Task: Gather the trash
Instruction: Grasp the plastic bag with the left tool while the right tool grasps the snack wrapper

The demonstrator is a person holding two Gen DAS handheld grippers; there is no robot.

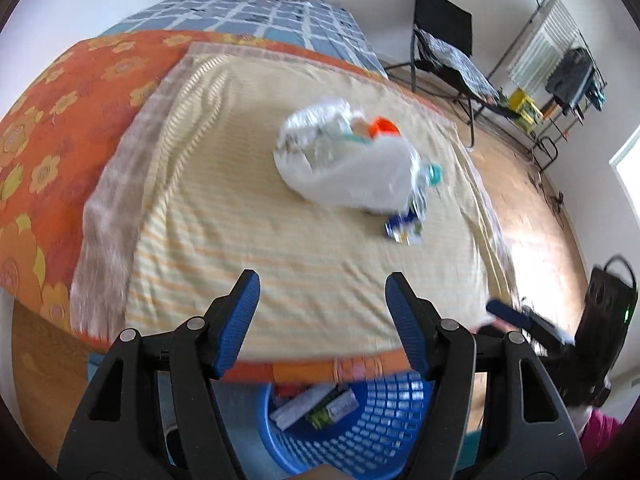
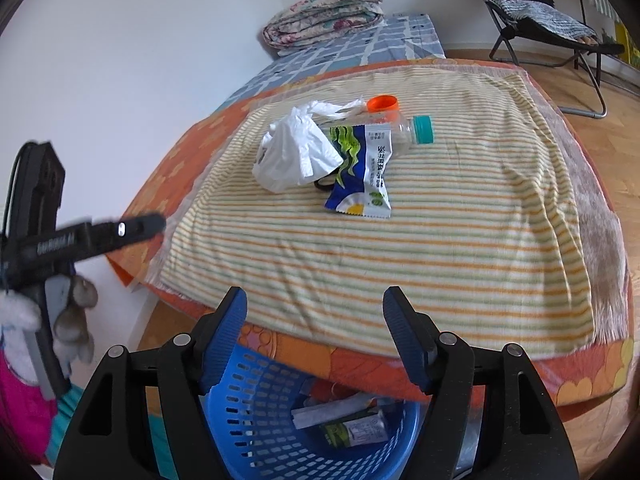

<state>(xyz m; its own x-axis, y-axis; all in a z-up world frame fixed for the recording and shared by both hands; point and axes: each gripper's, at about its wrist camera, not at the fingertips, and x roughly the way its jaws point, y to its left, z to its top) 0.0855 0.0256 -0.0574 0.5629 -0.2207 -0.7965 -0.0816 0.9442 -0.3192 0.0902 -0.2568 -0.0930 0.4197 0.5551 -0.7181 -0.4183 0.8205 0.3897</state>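
Left gripper (image 1: 322, 316): its blue-padded jaws are standing wide apart with nothing between them, hovering over the near edge of the bed; the left wrist view is blurring.
Right gripper (image 2: 314, 330): its jaws are likewise gaping apart and carrying nothing, hanging above the bed's near edge and the basket.
Striped towel (image 2: 420, 248): it is lying spread over the orange floral bedcover (image 2: 176, 172), carrying the trash pile near its far half.
White plastic bag (image 2: 290, 156): it is sitting crumpled on the towel, touching the snack wrapper on its right.
Snack wrapper (image 2: 360, 168): this blue, white and green packet is lying flat on the towel, overlapping the bottle behind it.
Clear bottle (image 2: 404, 132): it is lying on its side behind the wrapper, its teal cap pointing right.
Orange cap (image 2: 383, 103): it is resting just behind the bottle, beside the bag's handles.
Blue basket (image 2: 264, 412): it is standing on the floor against the bed's near edge, below both grippers, holding a few packets and wrappers.
Folded quilt (image 2: 324, 20): it is lying at the far end of the bed, on the blue checked sheet.
Folding chair (image 2: 560, 20): it is standing on the wooden floor, well apart from the bed.
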